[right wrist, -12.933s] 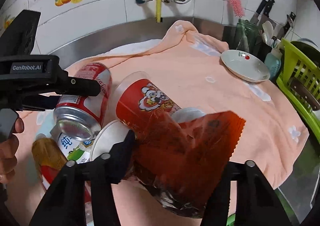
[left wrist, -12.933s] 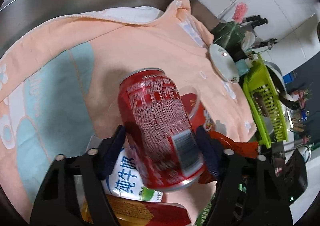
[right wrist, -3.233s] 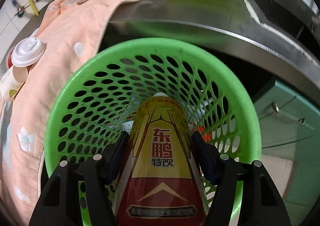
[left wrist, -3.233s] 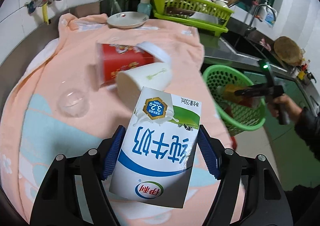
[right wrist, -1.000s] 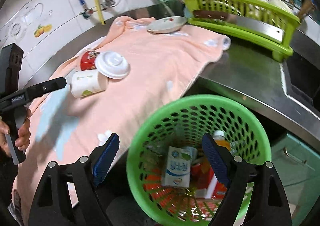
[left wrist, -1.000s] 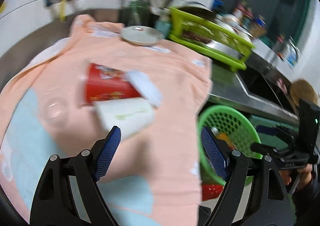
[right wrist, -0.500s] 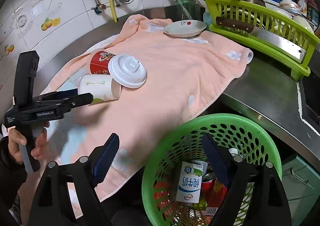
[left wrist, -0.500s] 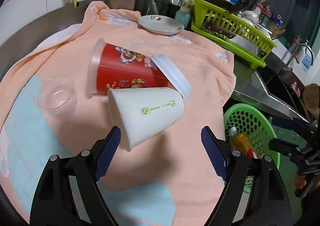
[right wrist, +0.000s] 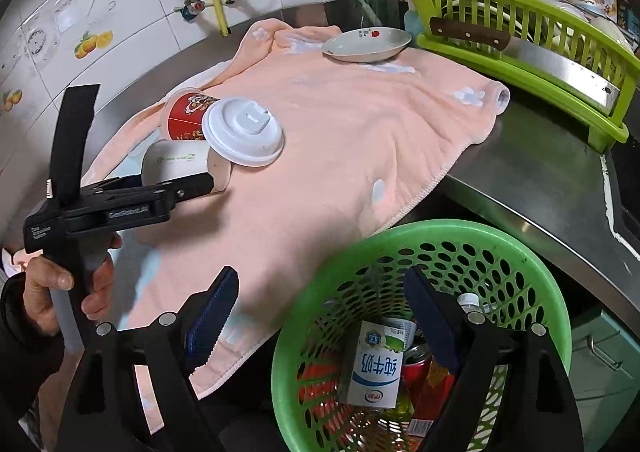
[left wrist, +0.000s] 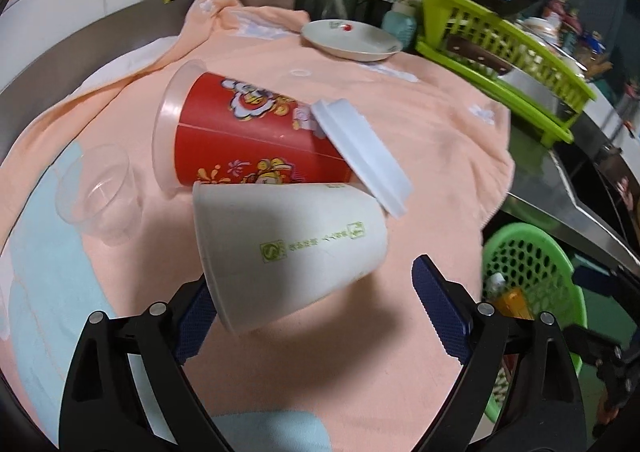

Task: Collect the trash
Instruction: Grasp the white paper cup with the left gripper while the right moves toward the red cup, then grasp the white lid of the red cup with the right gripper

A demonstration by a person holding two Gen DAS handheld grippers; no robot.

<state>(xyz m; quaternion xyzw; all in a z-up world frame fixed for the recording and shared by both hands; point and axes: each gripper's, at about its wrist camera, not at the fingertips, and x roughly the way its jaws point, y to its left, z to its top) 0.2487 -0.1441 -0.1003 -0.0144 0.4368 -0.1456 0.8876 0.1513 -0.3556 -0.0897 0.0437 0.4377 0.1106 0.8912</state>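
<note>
- Lying on its side on a peach towel (left wrist: 432, 139) over the desk (right wrist: 532, 171), a white paper cup (left wrist: 288, 248) sits between the wide-open left tongs (left wrist: 316, 308), unheld.
- A red cup (left wrist: 248, 143) with a white lid (left wrist: 364, 159) lies touching it behind; a clear plastic cup (left wrist: 96, 191) is to the left.
- The right tongs (right wrist: 320, 316) hang open and empty above a green basket (right wrist: 520, 272) holding a milk carton (right wrist: 376, 364) and other trash.

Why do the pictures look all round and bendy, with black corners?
Both views use fisheye lenses, so straight edges bow and the corners go black. In the left wrist view, the white paper cup casts a soft shadow on the towel; in the right wrist view, the steel counter shows pale glare.
</note>
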